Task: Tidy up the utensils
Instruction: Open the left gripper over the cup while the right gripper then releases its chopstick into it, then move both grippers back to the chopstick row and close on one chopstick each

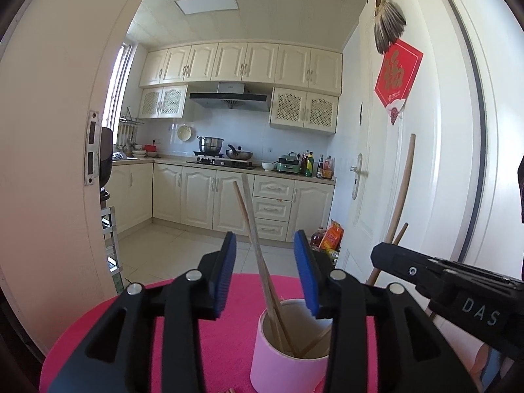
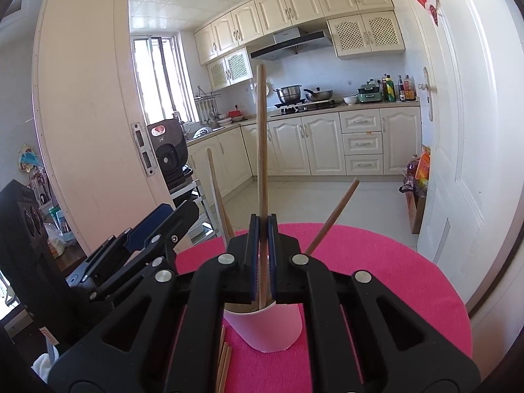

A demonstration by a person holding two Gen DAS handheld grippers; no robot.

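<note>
A pink cup (image 1: 288, 350) stands on the round pink table (image 1: 213, 334) with wooden chopsticks (image 1: 253, 229) leaning in it. My left gripper (image 1: 265, 239) is open just above the cup, and two chopsticks rise between its blue pads without touching them. From the right, my right gripper (image 1: 376, 252) comes in with a chopstick (image 1: 404, 183). In the right wrist view my right gripper (image 2: 262, 217) is shut on that upright chopstick (image 2: 261, 137), whose lower end is inside the cup (image 2: 265, 330). Further chopsticks lean left (image 2: 216, 193) and right (image 2: 334, 216). My left gripper (image 2: 177, 213) is at the left.
Loose chopsticks (image 2: 224, 363) lie on the pink table (image 2: 386, 281) in front of the cup. An open door (image 2: 85, 114) stands at the left and a white door (image 2: 458, 163) at the right. Bottles and bags (image 2: 417, 177) sit on the floor by it. A kitchen lies beyond.
</note>
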